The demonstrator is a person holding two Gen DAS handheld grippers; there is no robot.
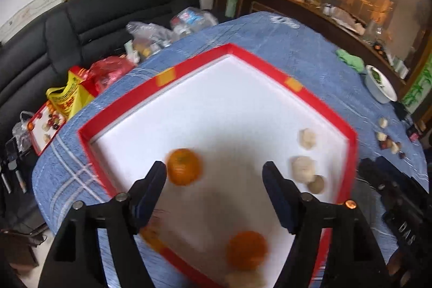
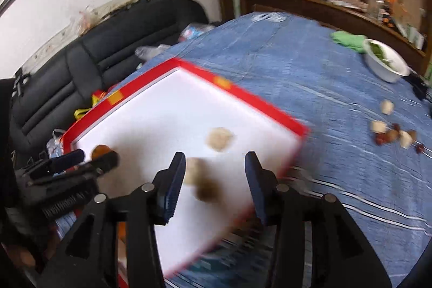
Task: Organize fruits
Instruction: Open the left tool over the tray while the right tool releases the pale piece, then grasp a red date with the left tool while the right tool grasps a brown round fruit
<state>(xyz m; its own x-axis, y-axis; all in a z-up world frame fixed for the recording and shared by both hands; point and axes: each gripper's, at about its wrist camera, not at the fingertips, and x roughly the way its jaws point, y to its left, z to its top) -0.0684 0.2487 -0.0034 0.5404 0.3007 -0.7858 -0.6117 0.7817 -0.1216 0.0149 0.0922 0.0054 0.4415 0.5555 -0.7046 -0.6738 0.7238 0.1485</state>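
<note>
Left wrist view: left gripper (image 1: pixel 214 174) wide open and empty over tray (image 1: pixel 324 104), orange (image 1: pixel 183 166) by lower-left finger; right gripper (image 2: pixel 215 166) half open, empty.

Both cameras ride on the handheld grippers and look steeply down and forward along their own black fingers. The left wrist view hangs close over the near left part of the red-rimmed white tray (image 1: pixel 294 84). The right wrist view sits further right, over the tray's near right corner (image 2: pixel 221 82). Both share the tray, the blue checked tablecloth (image 1: pixel 305 45) (image 2: pixel 297 66) and the far black sofa (image 1: pixel 108 18) (image 2: pixel 108 45).
</note>
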